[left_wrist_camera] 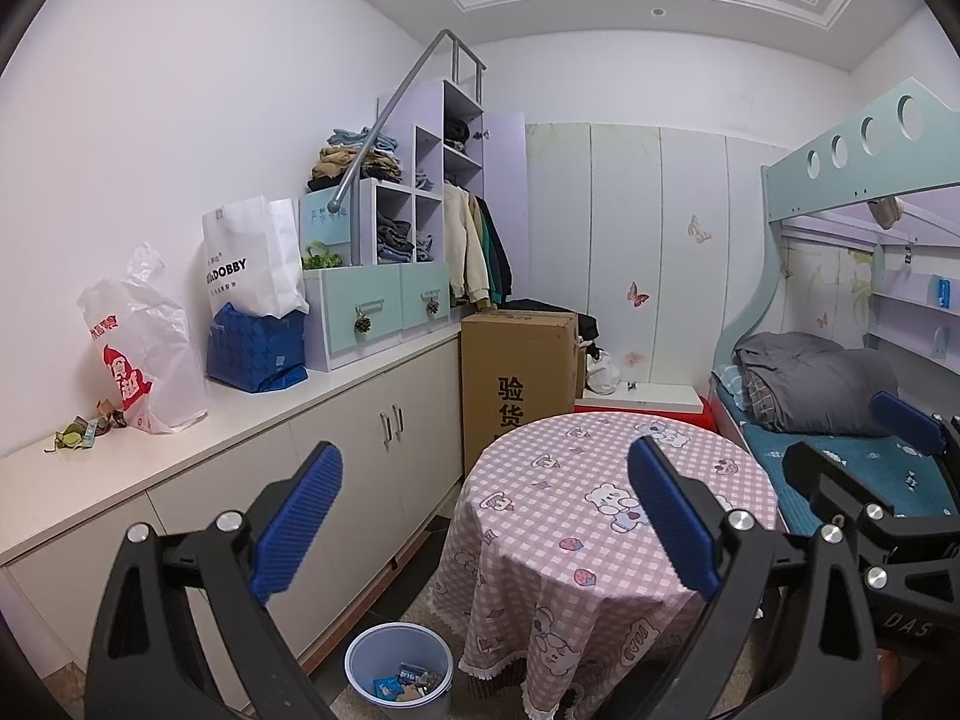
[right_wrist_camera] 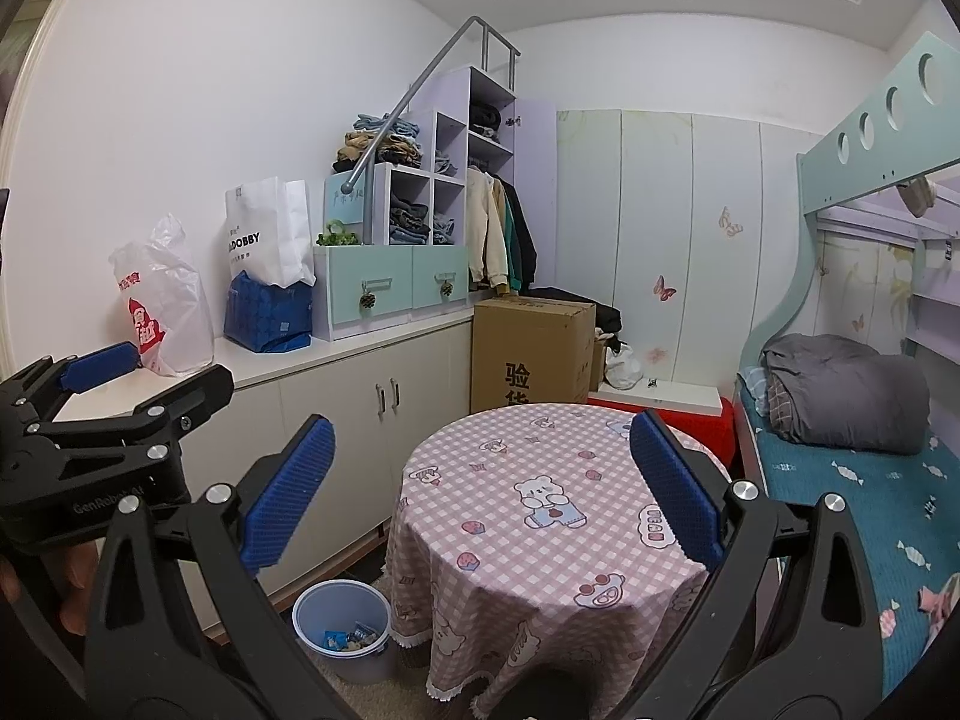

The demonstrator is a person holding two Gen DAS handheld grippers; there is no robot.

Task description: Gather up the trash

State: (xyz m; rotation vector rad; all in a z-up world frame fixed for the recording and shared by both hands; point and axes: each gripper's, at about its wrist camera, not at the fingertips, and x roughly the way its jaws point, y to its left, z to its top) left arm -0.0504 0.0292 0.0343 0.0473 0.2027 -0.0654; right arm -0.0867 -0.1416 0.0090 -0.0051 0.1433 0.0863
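A small pile of crumpled wrappers [left_wrist_camera: 81,433] lies on the white counter at the far left, beside a white plastic bag. On the floor by the round table stands a pale blue trash bin [left_wrist_camera: 399,669] [right_wrist_camera: 342,627] with several wrappers inside. My left gripper [left_wrist_camera: 483,519] is open and empty, held above the gap between counter and table. My right gripper [right_wrist_camera: 480,495] is also open and empty, raised over the table. The left gripper [right_wrist_camera: 129,375] shows at the left edge of the right wrist view, and the right gripper [left_wrist_camera: 852,438] at the right edge of the left wrist view.
A round table with a pink checked cloth [left_wrist_camera: 600,516] [right_wrist_camera: 540,504] sits in the middle. A white cabinet counter [left_wrist_camera: 180,456] runs along the left wall with bags [left_wrist_camera: 144,348] and drawers. A cardboard box [left_wrist_camera: 519,378] stands behind the table. A bunk bed [left_wrist_camera: 840,408] fills the right side.
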